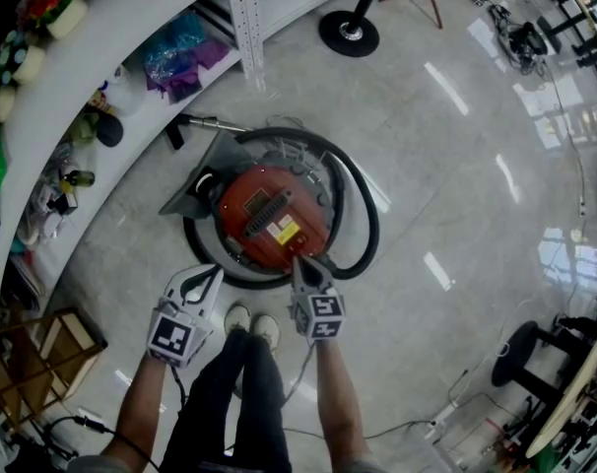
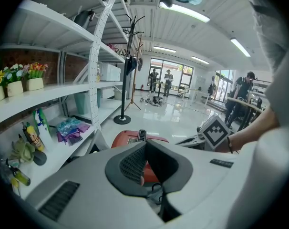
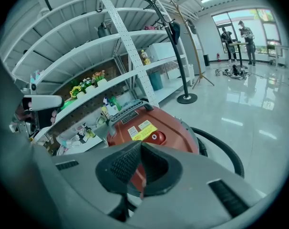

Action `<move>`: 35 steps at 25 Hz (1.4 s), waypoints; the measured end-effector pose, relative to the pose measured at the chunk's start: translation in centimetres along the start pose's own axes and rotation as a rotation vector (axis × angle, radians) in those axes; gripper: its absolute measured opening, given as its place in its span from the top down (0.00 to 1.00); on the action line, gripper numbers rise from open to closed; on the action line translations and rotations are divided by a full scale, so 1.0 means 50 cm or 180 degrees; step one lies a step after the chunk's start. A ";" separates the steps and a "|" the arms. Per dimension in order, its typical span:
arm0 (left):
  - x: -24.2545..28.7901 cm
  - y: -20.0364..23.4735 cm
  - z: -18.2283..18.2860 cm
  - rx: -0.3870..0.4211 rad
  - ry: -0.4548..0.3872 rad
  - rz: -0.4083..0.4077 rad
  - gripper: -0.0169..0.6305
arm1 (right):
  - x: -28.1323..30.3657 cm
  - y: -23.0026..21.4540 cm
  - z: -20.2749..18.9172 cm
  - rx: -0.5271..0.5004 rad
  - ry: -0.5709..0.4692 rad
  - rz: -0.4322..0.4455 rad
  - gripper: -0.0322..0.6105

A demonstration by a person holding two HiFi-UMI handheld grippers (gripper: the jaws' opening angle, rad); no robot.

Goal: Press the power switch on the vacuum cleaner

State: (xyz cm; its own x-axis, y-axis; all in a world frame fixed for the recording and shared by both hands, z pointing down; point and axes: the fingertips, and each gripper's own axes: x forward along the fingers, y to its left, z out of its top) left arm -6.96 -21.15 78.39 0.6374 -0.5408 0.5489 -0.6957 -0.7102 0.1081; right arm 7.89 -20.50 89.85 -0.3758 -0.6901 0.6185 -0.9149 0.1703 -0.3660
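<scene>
Nearest the head camera: dark trouser legs and a pair of white shoes [image 1: 251, 323] on the glossy grey floor [image 1: 456, 166].

Left hand-held gripper [image 1: 212, 276] is just ahead and left of the shoes. Its jaws are together with nothing between them. It hangs beside the near-left edge of the vacuum's hose ring and looks apart from it.

Right hand-held gripper [image 1: 300, 264] is just ahead and right of the shoes. Its jaws are likewise closed and empty. The tip points at the near rim of the red round vacuum cleaner [image 1: 274, 215]. Whether it touches the shell cannot be told.

The vacuum cleaner stands on the floor directly in front of the feet. In the right gripper view, a yellow label [image 3: 144, 131] sits on the lid just past the jaw tips. A small round red button [image 3: 154, 137] is beside it, and a black carry handle [image 3: 130, 111] lies further back. A black ribbed hose [image 1: 367, 215] loops around the body.

Behind and left of the vacuum is white curved shelving [image 1: 131, 47] holding bottles, flowers and bags. Farthest back is the round base of a black coat stand [image 1: 349, 33].
</scene>
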 end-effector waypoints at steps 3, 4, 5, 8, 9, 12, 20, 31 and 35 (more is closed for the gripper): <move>-0.005 -0.004 0.013 0.0014 -0.0032 0.0000 0.96 | -0.019 0.009 0.014 0.0015 -0.0050 0.0027 0.93; -0.007 -0.006 0.017 0.0013 -0.0040 0.0003 0.96 | -0.026 0.012 0.018 0.0022 -0.0066 0.0031 0.93; -0.010 -0.009 0.023 0.0014 -0.0045 0.0007 0.96 | -0.034 0.015 0.023 0.0028 -0.0082 0.0034 0.93; -0.017 -0.018 0.041 0.0031 -0.0056 0.0005 0.96 | -0.057 0.025 0.045 0.0032 -0.0133 0.0048 0.93; -0.020 -0.021 0.047 0.0036 -0.0065 0.0004 0.96 | -0.066 0.030 0.054 0.0026 -0.0156 0.0056 0.93; -0.027 -0.030 0.068 0.0068 -0.0096 0.0000 0.96 | -0.097 0.055 0.089 -0.0010 -0.0252 0.0106 0.93; -0.059 -0.052 0.129 0.0139 -0.0195 0.0013 0.96 | -0.185 0.109 0.157 -0.0173 -0.0464 0.0180 0.93; -0.123 -0.073 0.208 0.0193 -0.0289 0.0033 0.96 | -0.312 0.162 0.235 -0.0224 -0.0718 0.0087 0.93; -0.147 -0.084 0.233 0.0223 -0.0321 0.0028 0.96 | -0.349 0.174 0.254 -0.0269 -0.0818 0.0040 0.93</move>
State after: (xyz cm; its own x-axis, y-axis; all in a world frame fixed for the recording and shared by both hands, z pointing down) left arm -4.84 -19.43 64.28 0.6639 -0.5872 0.4630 -0.6787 -0.7331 0.0435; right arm 8.38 -15.92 67.03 -0.3472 -0.8417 0.4134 -0.9236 0.2304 -0.3065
